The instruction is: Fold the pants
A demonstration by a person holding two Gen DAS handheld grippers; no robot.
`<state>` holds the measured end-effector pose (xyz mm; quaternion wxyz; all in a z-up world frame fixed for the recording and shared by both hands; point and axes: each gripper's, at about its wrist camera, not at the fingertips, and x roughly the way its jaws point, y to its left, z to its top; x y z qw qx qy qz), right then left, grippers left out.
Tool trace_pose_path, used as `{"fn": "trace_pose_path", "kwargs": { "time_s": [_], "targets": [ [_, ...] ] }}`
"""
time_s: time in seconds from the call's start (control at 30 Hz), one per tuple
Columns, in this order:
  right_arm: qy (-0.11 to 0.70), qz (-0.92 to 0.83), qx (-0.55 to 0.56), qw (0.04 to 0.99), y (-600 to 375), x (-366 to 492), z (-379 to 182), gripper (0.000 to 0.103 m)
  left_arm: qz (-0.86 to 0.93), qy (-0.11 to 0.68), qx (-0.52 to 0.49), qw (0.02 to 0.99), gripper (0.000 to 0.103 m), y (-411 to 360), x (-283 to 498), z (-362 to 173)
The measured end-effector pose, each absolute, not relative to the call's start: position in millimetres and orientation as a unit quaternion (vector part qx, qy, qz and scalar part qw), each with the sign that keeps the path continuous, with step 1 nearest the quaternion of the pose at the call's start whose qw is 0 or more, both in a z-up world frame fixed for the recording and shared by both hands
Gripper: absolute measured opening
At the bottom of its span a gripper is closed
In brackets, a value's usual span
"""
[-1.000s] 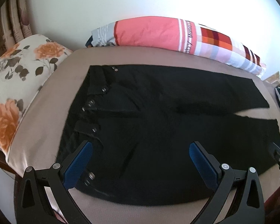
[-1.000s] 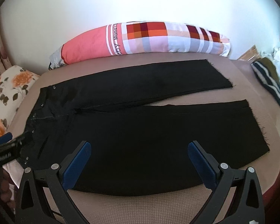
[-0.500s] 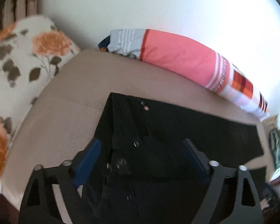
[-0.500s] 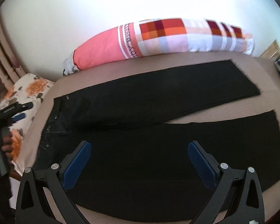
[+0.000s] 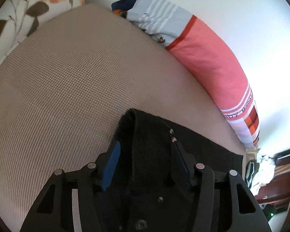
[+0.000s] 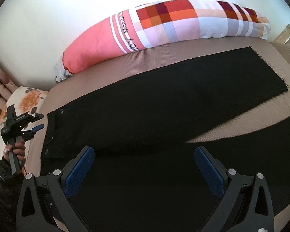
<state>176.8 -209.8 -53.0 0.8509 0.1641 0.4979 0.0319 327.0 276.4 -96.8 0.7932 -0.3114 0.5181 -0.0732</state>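
Left wrist view first: the left gripper (image 5: 145,152) is sitting low over the far corner of the waistband of the black pants (image 5: 150,139), and its jaws are standing apart with the dark cloth lying between the blue pads (image 5: 111,166); they are straddling the fabric, and whether they are touching it is hard to tell. Small metal rivets (image 5: 171,131) are glinting just ahead of the right finger. The pants are lying on the ribbed tan bed cover (image 5: 67,81), which is filling the left half of the view. A long bolster pillow (image 5: 212,65) in pink is running along the white wall, and a floral cushion (image 5: 29,5) is peeking in at the top left.

Over to the right wrist view: the right gripper (image 6: 145,166) is hovering above the near leg of the pants (image 6: 164,112), jaws wide apart, gripping nothing. The pants are lying flat across the bed cover (image 6: 125,69), legs splayed into a narrow V toward the right. At the far left the left gripper (image 6: 35,122) is showing, held in a hand (image 6: 16,150) beside the waistband end, fingers parted. The bolster pillow (image 6: 164,25) is lying behind the pants.
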Motion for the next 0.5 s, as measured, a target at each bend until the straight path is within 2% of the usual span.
{"fn": "trace_pose_path", "kwargs": {
  "time_s": [0.17,0.3,0.5],
  "targets": [
    [0.507,0.036,0.149,0.848,-196,198,-61,0.103,-0.103,0.527,-0.315,0.783,0.048,280,346,-108],
    [0.508,0.048,0.135,0.849,-183,218,-64,0.103,-0.128,0.536,-0.319,0.771,0.032,277,357,-117],
    [0.507,0.068,0.116,0.852,-171,245,-67,0.103,-0.165,0.533,-0.333,0.760,0.031,271,363,-117]
  ]
}}
